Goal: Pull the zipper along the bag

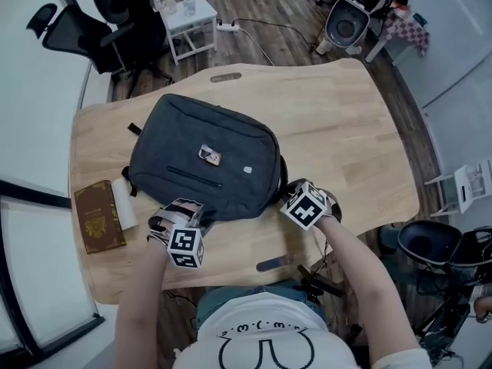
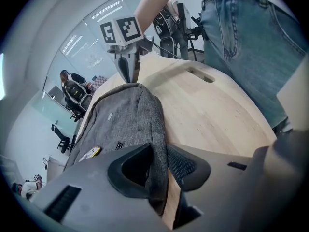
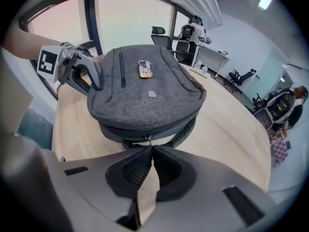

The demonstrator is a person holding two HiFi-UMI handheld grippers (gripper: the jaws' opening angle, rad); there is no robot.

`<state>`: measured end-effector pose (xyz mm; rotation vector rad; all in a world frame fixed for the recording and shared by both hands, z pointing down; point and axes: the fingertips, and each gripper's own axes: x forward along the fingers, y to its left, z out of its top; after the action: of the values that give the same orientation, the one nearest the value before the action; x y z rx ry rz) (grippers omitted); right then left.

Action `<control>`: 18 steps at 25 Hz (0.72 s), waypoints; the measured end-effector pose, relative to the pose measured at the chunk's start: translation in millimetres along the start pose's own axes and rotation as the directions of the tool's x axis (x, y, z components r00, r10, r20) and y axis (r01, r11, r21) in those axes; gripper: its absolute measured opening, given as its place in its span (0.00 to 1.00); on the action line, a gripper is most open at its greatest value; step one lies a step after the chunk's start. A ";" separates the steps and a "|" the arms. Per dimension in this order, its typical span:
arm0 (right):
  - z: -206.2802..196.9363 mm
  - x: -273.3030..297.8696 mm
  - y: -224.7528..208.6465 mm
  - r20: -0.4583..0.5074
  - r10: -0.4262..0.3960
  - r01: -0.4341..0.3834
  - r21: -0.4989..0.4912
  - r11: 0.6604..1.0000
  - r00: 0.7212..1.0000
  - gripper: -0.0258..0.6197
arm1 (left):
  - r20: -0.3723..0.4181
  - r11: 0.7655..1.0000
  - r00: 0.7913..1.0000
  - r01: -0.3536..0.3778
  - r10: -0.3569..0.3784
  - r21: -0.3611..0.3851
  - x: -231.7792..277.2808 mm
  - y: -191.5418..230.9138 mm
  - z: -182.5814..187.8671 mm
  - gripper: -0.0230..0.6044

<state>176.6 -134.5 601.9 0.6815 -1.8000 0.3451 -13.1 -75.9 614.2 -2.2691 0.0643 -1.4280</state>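
Note:
A dark grey backpack (image 1: 204,156) lies flat on the wooden table (image 1: 346,129). My left gripper (image 1: 183,212) is at its near left corner; in the left gripper view its jaws (image 2: 159,170) are shut on a fold of the bag's fabric (image 2: 155,149). My right gripper (image 1: 290,192) is at the near right corner. In the right gripper view its jaws (image 3: 150,148) are shut on the small metal zipper pull (image 3: 149,140), which hangs from the zipper line along the bag's (image 3: 145,91) side. Each gripper shows in the other's view: the right gripper (image 2: 129,74), the left gripper (image 3: 94,79).
A brown book (image 1: 98,215) and a white object (image 1: 124,204) lie at the table's left edge beside the bag. Beyond the table are black office chairs (image 1: 115,21) and a small white side table (image 1: 191,18). The person's torso is at the near edge.

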 end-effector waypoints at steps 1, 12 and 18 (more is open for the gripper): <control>0.8 1.7 -5.0 -0.002 0.003 -0.003 -0.011 1.000 1.000 0.14 | -0.004 1.000 1.000 0.001 -0.001 0.018 0.3 -0.3 0.2 0.21; 16.6 13.5 -40.9 0.002 0.045 -0.045 -0.084 0.995 0.999 0.13 | -0.028 1.000 0.999 -0.017 0.018 0.009 7.6 7.9 6.0 0.21; 9.8 6.9 -20.7 0.034 0.122 -0.124 0.054 0.991 0.992 0.13 | -0.047 0.998 0.997 -0.056 0.055 -0.014 2.8 7.5 -1.8 0.22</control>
<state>180.2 -158.1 603.1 0.6188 -1.8717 0.4711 -11.9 -84.0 614.2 -2.2285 0.1527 -1.4563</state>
